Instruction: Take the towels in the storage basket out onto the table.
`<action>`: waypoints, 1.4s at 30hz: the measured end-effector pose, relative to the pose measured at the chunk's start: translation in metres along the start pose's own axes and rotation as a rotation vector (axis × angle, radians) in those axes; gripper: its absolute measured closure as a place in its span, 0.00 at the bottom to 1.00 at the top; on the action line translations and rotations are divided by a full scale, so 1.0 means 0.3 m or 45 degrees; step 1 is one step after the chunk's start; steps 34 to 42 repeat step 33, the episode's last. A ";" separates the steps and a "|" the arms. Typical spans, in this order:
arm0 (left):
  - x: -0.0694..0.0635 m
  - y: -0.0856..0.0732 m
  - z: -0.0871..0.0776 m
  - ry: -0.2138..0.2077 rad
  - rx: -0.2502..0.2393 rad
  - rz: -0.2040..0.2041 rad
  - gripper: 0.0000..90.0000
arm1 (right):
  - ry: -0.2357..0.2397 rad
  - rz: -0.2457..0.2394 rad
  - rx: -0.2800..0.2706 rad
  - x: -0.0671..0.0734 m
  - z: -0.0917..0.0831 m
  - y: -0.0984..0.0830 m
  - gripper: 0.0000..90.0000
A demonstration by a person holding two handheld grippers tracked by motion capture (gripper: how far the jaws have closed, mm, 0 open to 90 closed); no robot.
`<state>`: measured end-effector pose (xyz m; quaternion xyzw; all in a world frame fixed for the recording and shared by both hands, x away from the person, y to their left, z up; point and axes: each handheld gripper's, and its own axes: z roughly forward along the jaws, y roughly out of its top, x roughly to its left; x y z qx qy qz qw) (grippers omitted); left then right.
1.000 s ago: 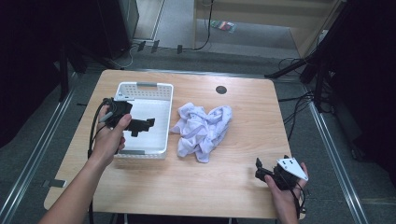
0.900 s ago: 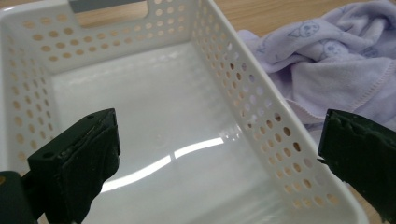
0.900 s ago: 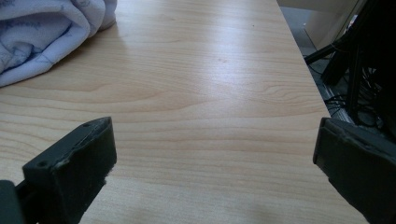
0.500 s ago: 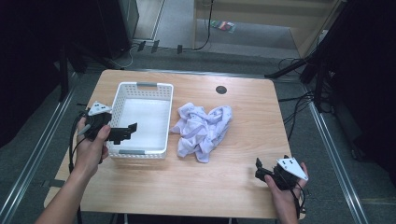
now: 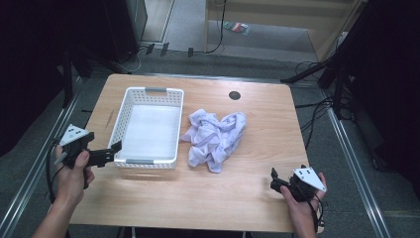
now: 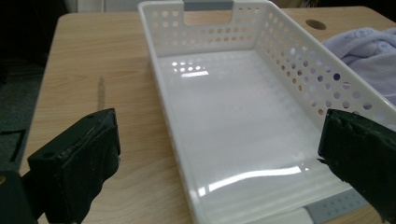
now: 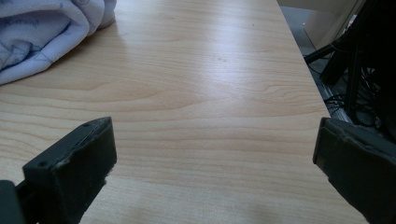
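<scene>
A light wooden table (image 5: 247, 193) with visible grain holds a white rectangular plastic basket (image 5: 148, 126), its walls perforated with round holes and its handles grey, left of centre. A crumpled pale lilac cloth (image 5: 214, 137) lies in soft folds just right of the basket. The left gripper (image 5: 106, 154) sits at the basket's near left corner, its black padded jaws wide apart. The right gripper (image 5: 275, 182) rests near the table's near right corner, jaws also spread apart over bare wood
</scene>
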<state>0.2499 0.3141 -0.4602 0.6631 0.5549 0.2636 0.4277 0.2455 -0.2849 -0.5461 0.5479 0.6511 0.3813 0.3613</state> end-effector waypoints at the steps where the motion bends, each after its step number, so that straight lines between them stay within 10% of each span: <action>1: 0.000 0.000 0.000 0.000 0.000 0.000 0.00 | 0.000 0.000 0.000 0.000 0.000 0.000 0.00; 10: 0.107 -0.104 -0.048 0.086 -0.080 -0.046 0.00 | -0.001 0.001 0.000 0.000 0.000 0.000 0.00; 17: 0.171 -0.221 -0.042 0.119 -0.077 -0.114 0.00 | -0.002 -0.002 0.002 0.001 0.001 0.000 0.00; 23: 0.191 -0.312 -0.026 0.113 -0.015 -0.073 0.00 | 0.001 0.007 0.001 -0.001 0.000 0.000 0.00; 42: 0.207 -0.314 -0.010 0.123 -0.012 -0.123 0.00 | 0.008 0.007 0.000 -0.003 -0.003 -0.001 0.00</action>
